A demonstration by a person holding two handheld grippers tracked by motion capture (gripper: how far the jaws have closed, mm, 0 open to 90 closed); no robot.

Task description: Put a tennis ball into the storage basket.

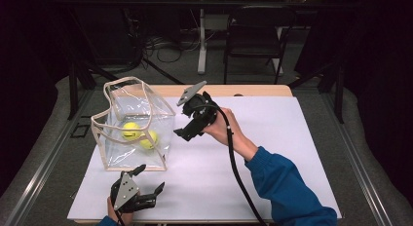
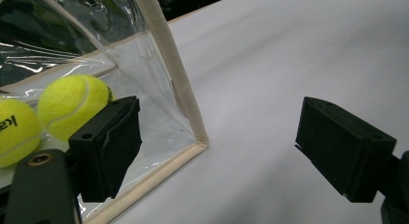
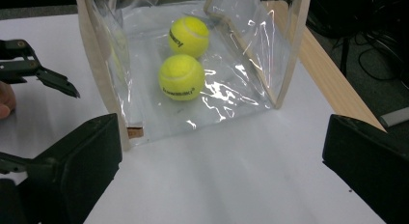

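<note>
Both grippers are hanging open and empty: the right gripper point(image 1: 187, 133) is hovering just beside the clear bag point(image 1: 146, 114), the left gripper point(image 1: 151, 179) sitting near its front corner. Two tennis balls point(image 1: 131, 130) point(image 1: 149, 140) are lying touching inside the bag, which is standing on the white sheet point(image 1: 272, 138) covering the table.

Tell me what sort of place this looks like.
Probably a lab or recording workspace: black curtains surround a table covered in white sheet, cables lie on the floor by a folding chair, and a clear bag holds two tennis balls.
</note>
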